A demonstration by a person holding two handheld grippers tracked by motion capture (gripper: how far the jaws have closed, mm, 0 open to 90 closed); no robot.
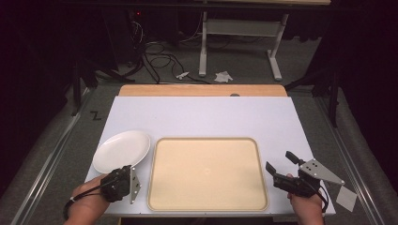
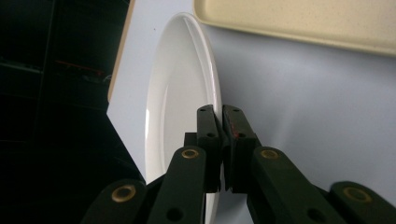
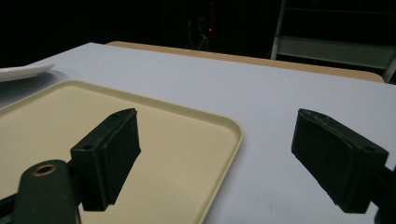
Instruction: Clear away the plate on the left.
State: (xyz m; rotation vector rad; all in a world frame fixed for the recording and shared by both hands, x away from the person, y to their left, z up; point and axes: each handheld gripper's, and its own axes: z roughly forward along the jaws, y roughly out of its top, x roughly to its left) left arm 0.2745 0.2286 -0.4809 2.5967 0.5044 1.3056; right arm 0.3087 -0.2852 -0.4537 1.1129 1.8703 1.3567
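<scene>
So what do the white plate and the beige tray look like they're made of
The white plate looks like glazed ceramic or glossy melamine: its smooth surface carries soft highlights along the rim, and the look alone can't tell the two apart. The beige tray looks like molded plastic with a matte, faintly speckled finish, a raised rim and rounded corners.

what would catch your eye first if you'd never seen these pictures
Most likely the big beige tray, bare, in the middle of the white table. Next, the white plate just left of it, with the left claw shut on its near rim. The right claw hangs open past the tray's right edge, holding nothing.
</scene>
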